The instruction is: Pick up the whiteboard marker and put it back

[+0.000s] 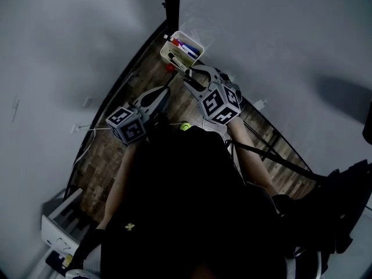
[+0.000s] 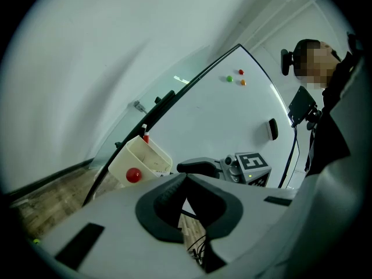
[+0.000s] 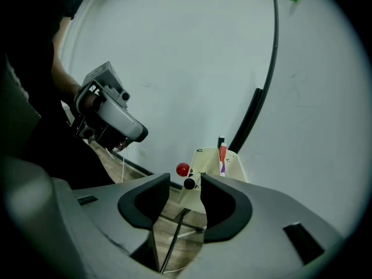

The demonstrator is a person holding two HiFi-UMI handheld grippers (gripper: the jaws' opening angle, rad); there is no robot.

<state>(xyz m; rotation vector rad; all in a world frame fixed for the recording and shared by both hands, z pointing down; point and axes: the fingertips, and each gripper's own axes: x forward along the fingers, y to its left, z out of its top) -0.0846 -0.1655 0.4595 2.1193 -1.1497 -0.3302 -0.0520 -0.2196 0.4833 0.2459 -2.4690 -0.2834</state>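
One whiteboard marker (image 3: 189,183), black end showing, sits just ahead of the right gripper (image 3: 185,186), between its jaw tips and untouched. Those jaws stand wide and hold nothing. Marker's long axis runs nearly straight away from the jaws, up into the cream holder (image 3: 235,167) beyond. Looks already put back; right hand much the nearer. Holder also carries red and purple markers (image 3: 222,156), upright, farther in. Red magnet (image 3: 182,169) left of the tips. Left gripper (image 2: 186,179): tips together, empty, holder up-left of it.
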